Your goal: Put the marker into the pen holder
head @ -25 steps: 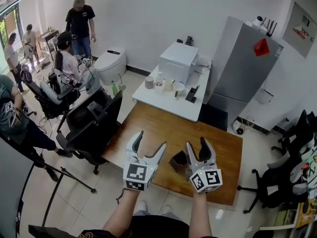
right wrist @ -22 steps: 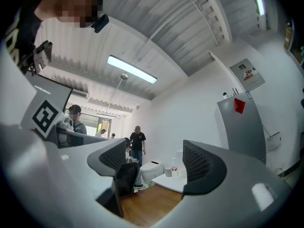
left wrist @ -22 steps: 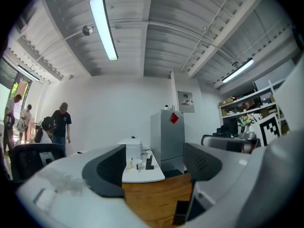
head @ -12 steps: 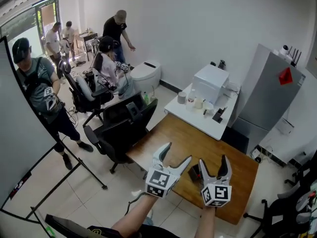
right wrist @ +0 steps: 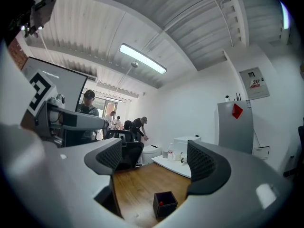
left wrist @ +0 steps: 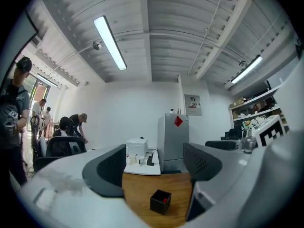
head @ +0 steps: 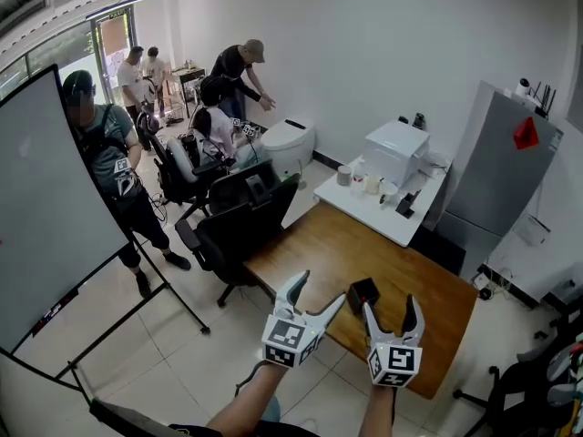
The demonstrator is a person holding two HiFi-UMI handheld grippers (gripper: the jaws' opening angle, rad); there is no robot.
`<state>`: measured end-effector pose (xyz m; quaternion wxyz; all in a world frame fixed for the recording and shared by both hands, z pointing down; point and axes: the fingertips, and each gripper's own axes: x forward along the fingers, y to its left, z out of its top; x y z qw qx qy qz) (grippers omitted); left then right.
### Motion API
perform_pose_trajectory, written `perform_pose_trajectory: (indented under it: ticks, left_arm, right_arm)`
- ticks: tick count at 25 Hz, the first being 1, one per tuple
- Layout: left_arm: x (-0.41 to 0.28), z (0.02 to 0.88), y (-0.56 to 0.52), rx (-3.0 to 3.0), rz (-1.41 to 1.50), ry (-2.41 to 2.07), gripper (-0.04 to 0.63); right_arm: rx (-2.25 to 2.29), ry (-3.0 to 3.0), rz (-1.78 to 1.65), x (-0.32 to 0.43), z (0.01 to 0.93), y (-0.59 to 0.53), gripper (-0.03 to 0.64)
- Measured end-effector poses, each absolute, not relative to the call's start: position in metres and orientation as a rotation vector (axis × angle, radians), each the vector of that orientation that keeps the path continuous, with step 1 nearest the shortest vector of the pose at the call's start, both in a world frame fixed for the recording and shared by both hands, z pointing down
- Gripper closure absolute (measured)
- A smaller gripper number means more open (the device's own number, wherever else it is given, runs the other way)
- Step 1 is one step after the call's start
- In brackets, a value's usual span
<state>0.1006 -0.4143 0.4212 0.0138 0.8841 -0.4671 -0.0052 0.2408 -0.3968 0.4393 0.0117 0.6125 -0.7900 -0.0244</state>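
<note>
A small black square pen holder (head: pixel 363 293) stands on the wooden table (head: pixel 428 285), near its front edge. Inside it a red marker tip (right wrist: pixel 161 203) shows; the same holder (left wrist: pixel 160 201) with the red tip appears in the left gripper view. My left gripper (head: pixel 315 295) hovers to the holder's left, open and empty. My right gripper (head: pixel 393 309) hovers just right of and in front of the holder, its jaws spread wide with nothing between them. Both are held above the table.
Behind the wooden table stands a white table (head: pixel 383 209) with cups and a white box, and a grey fridge (head: pixel 492 171) to its right. Black office chairs (head: pixel 232 235) stand left of the table. Several people (head: pixel 105 153) are at the far left beside a whiteboard (head: pixel 46 217).
The head view has swung left and back, so more of the room's left side shows. My right gripper's jaws have opened wider. Both grippers sit lower in the picture.
</note>
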Motion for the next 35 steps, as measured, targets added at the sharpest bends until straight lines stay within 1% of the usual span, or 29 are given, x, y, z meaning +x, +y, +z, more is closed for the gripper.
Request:
perform_pose_trajectory:
  ticks: [6,16,20,21,35]
  left_arm:
    - [0.104,0.394,-0.4,2.813,-0.044,-1.428,0.218]
    - [0.074,0.398,-0.41,2.827,-0.003,-1.438,0.219]
    - [0.079,0.404,-0.414,2.842,0.001,-1.391,0.219]
    - [0.08,0.405,-0.415,2.849,0.011,-1.384,0.228]
    - [0.093,0.409,-0.421,2.874,0.005,-1.315,0.229]
  right_arm:
    - [1.997,-2.432,-0.088,0.246,0.422,-0.382,0.195]
    - [2.045,-2.338,-0.037,0.22,0.431,-0.386,0.196]
    - [2.132,-2.251,-0.043,0.233,0.427,-0.384,0.198]
    - [2.142,-2.243,-0.042,0.234,0.426,-0.384,0.198]
    - [2.185,-2.184,-0.013,0.247,0.431,-0.383,0.199]
